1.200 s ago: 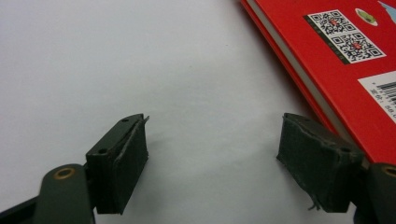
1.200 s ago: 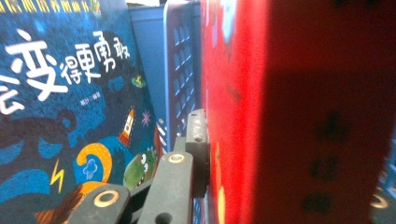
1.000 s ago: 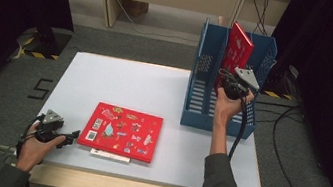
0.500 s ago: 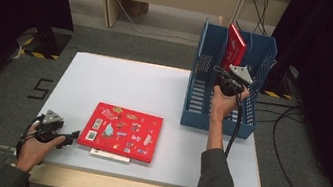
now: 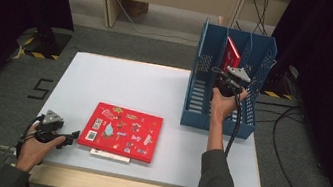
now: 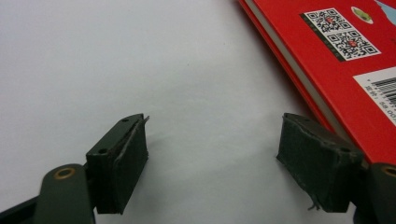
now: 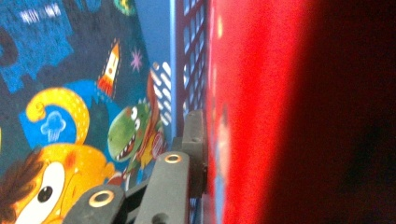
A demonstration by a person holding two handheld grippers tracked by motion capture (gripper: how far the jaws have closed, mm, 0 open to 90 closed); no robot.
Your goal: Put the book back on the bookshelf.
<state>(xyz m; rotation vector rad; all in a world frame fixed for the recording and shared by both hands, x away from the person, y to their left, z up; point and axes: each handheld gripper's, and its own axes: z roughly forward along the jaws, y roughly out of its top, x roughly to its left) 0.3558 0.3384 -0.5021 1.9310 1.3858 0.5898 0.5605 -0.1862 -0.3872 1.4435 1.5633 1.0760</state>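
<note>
Right claw (image 5: 221, 78) is pinched on the upright red book (image 5: 231, 56) inside the blue rack (image 5: 203, 94) — its jaws have just been easing apart, apparently still touching. Left claw (image 5: 73, 135) gapes empty on the worktop (image 5: 130, 83) — beside the flat red book (image 5: 121, 131), which lies to its right.

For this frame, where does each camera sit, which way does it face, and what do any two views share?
High view: above the person's side, looking forward and down on the white table; both forearms, left gripper, right gripper at the blue slotted file rack.
Left gripper view: low over the table, along its open jaws; shares the flat red picture book with the high view.
Right gripper view: inside the rack, one jaw against the upright red book, also in the high view.
</note>
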